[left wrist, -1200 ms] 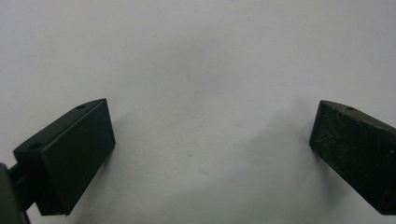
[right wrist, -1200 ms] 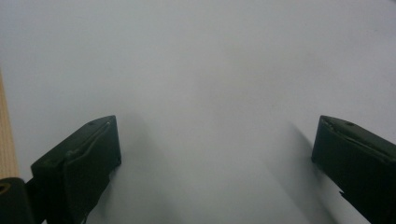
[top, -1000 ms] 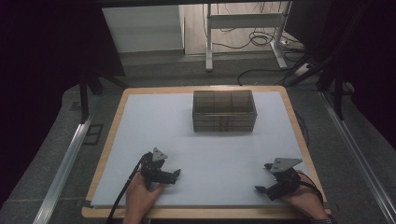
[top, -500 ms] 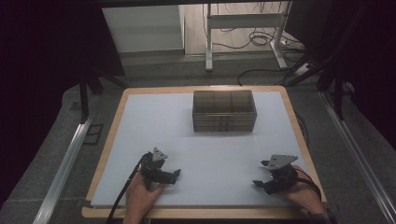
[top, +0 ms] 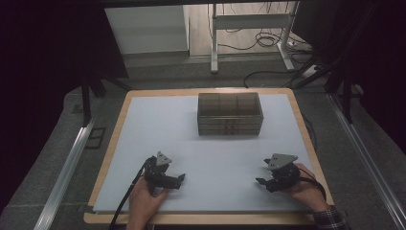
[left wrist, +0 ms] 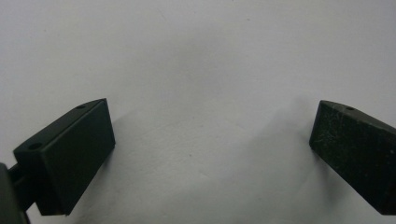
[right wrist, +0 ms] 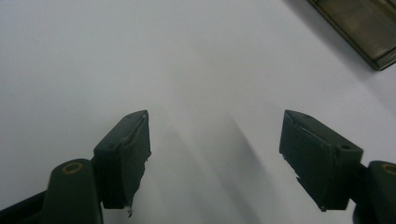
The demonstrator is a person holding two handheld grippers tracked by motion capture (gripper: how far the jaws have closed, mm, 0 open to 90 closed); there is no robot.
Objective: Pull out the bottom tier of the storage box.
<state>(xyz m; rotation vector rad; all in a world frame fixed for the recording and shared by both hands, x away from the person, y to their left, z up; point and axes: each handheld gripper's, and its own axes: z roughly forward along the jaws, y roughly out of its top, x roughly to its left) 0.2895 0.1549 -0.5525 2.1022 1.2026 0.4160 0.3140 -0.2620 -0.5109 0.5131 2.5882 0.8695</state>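
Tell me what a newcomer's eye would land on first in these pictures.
First, the dark see-through box with compartments, alone at the far middle of the pale mat. Next, the two hand-held grippers at the near edge: the left gripper and right gripper, both with fingers apart and nothing between them.

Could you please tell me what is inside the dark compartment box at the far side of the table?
The compartment box shows dividers forming several cells, and no item is visible in them. Its tinted walls and the camera angle hide the cell floors, so small contents cannot be ruled out.
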